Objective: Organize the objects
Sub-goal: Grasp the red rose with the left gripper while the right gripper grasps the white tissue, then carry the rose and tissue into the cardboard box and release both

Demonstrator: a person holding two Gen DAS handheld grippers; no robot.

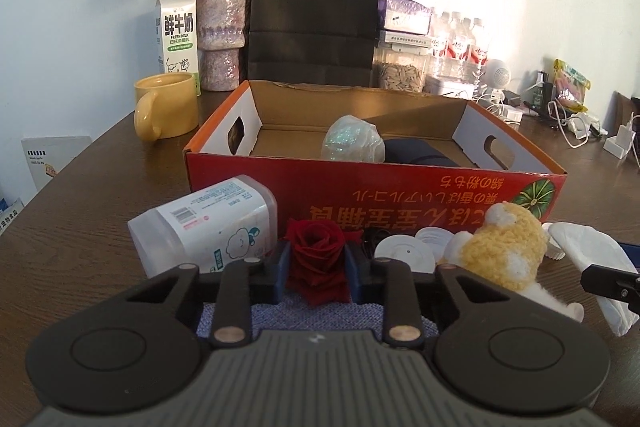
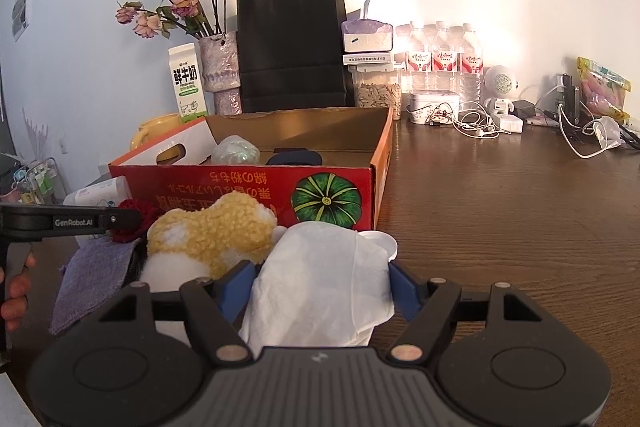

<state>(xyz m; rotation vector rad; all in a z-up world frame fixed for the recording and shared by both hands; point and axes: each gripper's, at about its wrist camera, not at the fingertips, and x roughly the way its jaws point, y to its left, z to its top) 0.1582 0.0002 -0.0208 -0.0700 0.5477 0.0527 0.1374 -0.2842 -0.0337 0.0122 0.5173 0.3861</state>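
Rose [image 1: 316,247] sits between your left gripper [image 1: 316,269] fingers, seemingly pinched; right gripper [image 2: 320,291] brackets the white tissue [image 2: 320,283], grip unclear. Lift gently toward the box [image 1: 376,187] at twelve o'clock.

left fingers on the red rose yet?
Touching. Left wrist view: both blue fingers press against the red rose, no gap either side.

Black hand-held gripper [image 1: 316,267], blue fingers [image 1: 282,267]
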